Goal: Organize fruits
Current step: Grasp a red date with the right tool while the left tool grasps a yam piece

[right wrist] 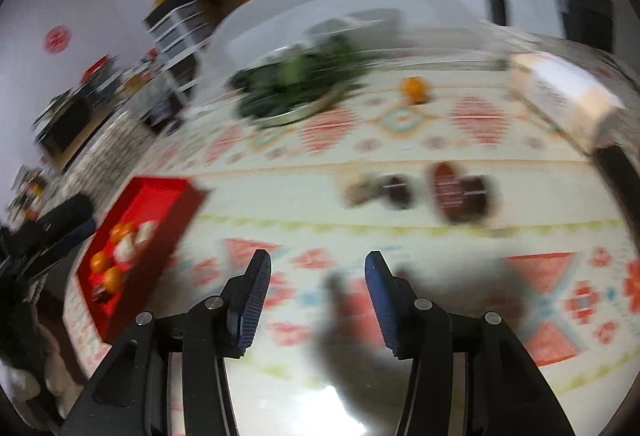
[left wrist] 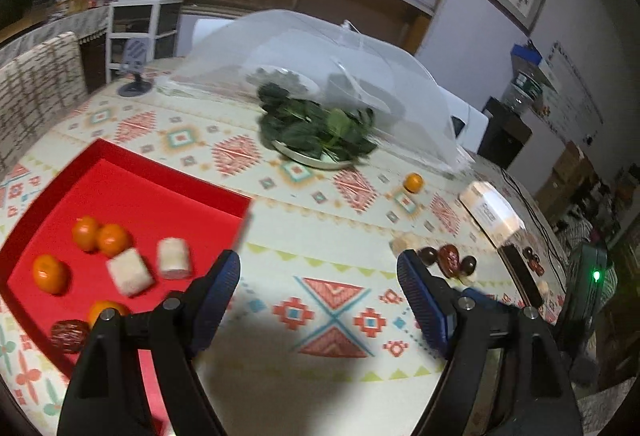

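A red tray [left wrist: 168, 182] lies at the left and holds several small oranges [left wrist: 112, 238], two pale cut chunks [left wrist: 173, 257] and a dark date [left wrist: 69, 334]. My left gripper [left wrist: 319, 265] is open just right of the tray over bare tablecloth, with nothing between its fingers. On the cloth beyond it lie dark red dates [left wrist: 450, 259], a pale chunk [left wrist: 401, 245] and a lone orange [left wrist: 413, 182]. In the blurred right wrist view, my right gripper [right wrist: 318, 263] is open and empty, short of the dates [right wrist: 456, 192]; the orange [right wrist: 415, 88] and tray [right wrist: 176, 208] show too.
A plate of dark leafy greens [left wrist: 320, 130] stands mid-table in front of a clear mesh food cover [left wrist: 320, 52]. A white box [left wrist: 490, 210] and a black device [left wrist: 522, 272] lie at the right edge. A patterned chair [left wrist: 38, 84] is at the far left.
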Available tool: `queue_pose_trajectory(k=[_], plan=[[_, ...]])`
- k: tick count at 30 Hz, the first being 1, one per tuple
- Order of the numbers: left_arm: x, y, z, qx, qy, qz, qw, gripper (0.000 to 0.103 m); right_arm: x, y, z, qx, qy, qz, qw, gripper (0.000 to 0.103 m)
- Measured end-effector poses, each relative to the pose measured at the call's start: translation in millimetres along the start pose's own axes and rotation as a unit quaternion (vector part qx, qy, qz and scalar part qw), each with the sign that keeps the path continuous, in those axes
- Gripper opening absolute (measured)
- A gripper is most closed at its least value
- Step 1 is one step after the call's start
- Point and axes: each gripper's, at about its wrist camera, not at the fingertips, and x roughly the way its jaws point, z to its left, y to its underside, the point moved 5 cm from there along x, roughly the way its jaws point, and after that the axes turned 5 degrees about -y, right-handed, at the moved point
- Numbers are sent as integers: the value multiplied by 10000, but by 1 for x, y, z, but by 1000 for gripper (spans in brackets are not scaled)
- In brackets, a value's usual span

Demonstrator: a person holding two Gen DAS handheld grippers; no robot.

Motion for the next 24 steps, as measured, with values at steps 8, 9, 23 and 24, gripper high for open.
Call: queue_pose_trajectory(k=[8, 9, 23, 24], plan=[[32, 11, -31, 72, 109, 362, 9993, 80, -22, -47, -74, 333, 381, -382, 9980, 53], [35, 12, -34, 111, 93, 384, 9992, 80, -18, -54, -77, 321, 349, -361, 9982, 53], [70, 13, -43, 285, 12, 622, 9977, 80, 55, -57, -70, -421, 410, 874, 9944, 40], [75, 13, -45, 303, 40, 664, 9973, 80, 52, -55, -70, -421, 367, 899, 9944, 38]])
